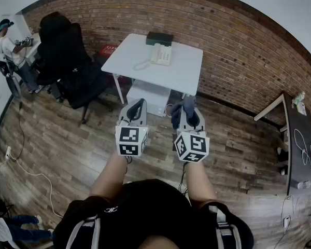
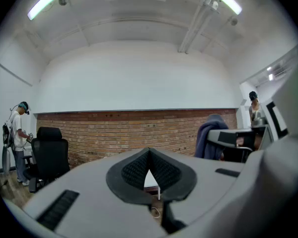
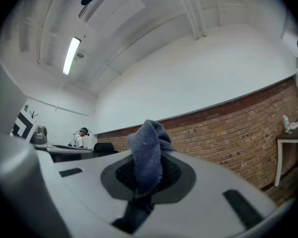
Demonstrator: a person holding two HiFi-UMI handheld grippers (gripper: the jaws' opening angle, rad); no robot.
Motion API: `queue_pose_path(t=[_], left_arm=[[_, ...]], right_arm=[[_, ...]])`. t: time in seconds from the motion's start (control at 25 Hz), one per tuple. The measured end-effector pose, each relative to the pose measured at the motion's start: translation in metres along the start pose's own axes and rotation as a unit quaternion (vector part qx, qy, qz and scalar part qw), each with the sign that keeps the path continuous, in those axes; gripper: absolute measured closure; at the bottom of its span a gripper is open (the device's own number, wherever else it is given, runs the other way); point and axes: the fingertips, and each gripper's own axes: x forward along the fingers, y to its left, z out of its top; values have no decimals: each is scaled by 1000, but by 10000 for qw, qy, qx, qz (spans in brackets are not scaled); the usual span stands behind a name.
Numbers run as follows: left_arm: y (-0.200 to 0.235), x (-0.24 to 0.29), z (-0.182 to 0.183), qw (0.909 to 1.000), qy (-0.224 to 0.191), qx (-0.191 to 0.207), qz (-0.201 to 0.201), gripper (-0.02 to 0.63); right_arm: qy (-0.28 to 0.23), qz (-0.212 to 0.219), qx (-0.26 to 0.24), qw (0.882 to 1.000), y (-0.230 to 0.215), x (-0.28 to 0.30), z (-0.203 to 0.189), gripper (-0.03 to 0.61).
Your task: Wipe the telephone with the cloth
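Telephone (image 1: 161,54) sits on the far white table (image 1: 186,71), well ahead of both grippers and roughly midway between them, its long axis seemingly running near to far, though it's small from here. My right gripper (image 1: 189,108) is clamped on the cloth (image 3: 147,150), so I judge it must travel straight forward; my left gripper (image 1: 137,106) has jaws together on nothing.

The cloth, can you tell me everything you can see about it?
The cloth is greyish blue and looks soft and fuzzy, like towelling. It is bunched up and pinched between the shut jaws of the right gripper. One crumpled end sticks out past the jaw tips; the rest trails back between them. Only the gripper touches it, and it is far from the telephone on the white table.
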Motion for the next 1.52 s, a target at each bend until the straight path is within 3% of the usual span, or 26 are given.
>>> queue_pose_path(t=[0.8, 0.96, 1.36, 1.52], left_arm=[[-40, 35, -5, 9987, 68, -46, 511, 617], [-32, 48, -11, 9983, 115, -98, 558, 617], [4, 119, -17, 9988, -23, -167, 450, 617], [30, 158, -16, 9993, -12, -203, 300, 618]], right_arm=[[93, 666, -235, 9975, -45, 17, -9, 560], [-191, 771, -510, 9955, -40, 27, -5, 560], [48, 631, -619, 9961, -51, 102, -30, 560], [6, 534, -892, 9946, -45, 146, -29, 559]])
